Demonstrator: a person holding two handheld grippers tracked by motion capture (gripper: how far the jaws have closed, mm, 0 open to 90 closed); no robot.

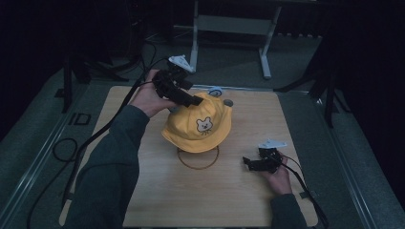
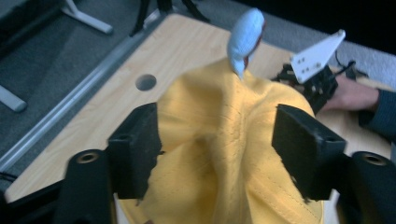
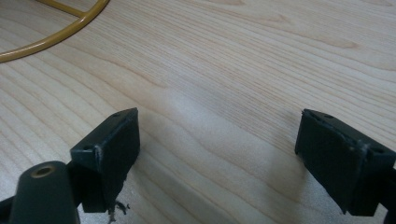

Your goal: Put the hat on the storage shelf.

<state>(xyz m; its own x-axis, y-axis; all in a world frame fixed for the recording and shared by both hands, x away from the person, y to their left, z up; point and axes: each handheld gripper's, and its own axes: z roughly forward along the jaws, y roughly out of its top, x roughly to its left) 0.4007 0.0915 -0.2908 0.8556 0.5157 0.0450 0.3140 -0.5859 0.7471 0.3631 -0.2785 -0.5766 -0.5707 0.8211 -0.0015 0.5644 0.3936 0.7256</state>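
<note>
The high view is really dim and a bit soft. Only the desk (image 1: 143, 102) and the yellow hat (image 1: 198, 125) catch any light, and everything past the desk edges sinks into near black. The left gripper view is much brighter but blurry, with the pale blue tip (image 2: 246, 39) above the hat smeared. The right gripper view is the clearest: wood grain reads fine, with a whitish sheen mid-frame and soft shadows under the jaws.

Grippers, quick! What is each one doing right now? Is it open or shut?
Left gripper: open, jaws on either side of the yellow hat, not pinching it.
Right gripper: open, empty, low over the wooden table.
</note>
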